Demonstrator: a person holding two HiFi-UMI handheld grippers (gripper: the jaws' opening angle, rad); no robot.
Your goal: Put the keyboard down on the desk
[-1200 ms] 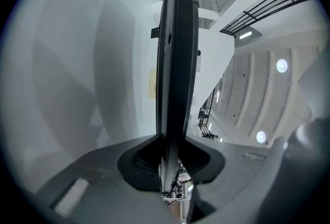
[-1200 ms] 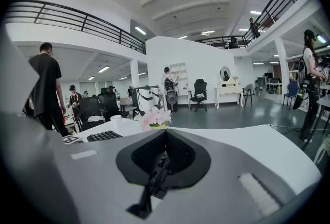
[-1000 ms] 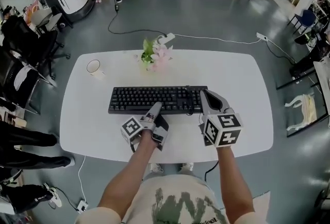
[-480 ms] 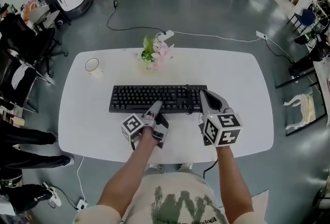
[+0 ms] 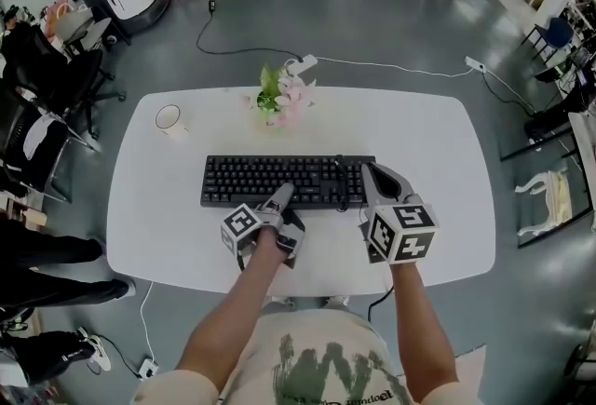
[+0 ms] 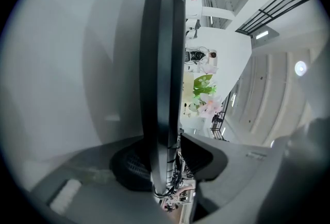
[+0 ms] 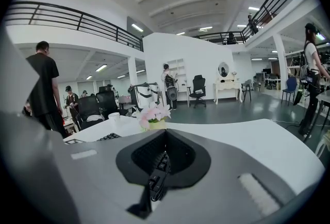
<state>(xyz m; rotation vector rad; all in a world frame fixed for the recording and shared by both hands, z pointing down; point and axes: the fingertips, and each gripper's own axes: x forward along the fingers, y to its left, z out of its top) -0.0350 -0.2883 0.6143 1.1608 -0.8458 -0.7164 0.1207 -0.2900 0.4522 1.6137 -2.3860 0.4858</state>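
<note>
The keyboard (image 5: 287, 181) is lying flat on the white counter (image 5: 438, 138) as the fingers of the left gripper (image 5: 281, 195) are easing apart around its front edge. The right gripper (image 5: 371, 174) is clamping its right end, and is probably best loosened gently before both draw straight back.

The keyboard (image 5: 284, 181) is black plastic, matt, with a slight sheen along its edge. The desk (image 5: 428, 142) top is white, smooth, with little shine. The left gripper (image 5: 283, 193) and the right gripper (image 5: 369, 170) have matt grey plastic shells; their pads (image 7: 188, 158) look dark and finely ribbed. The floor (image 5: 391, 21) is grey, smooth, faintly shiny.
</note>
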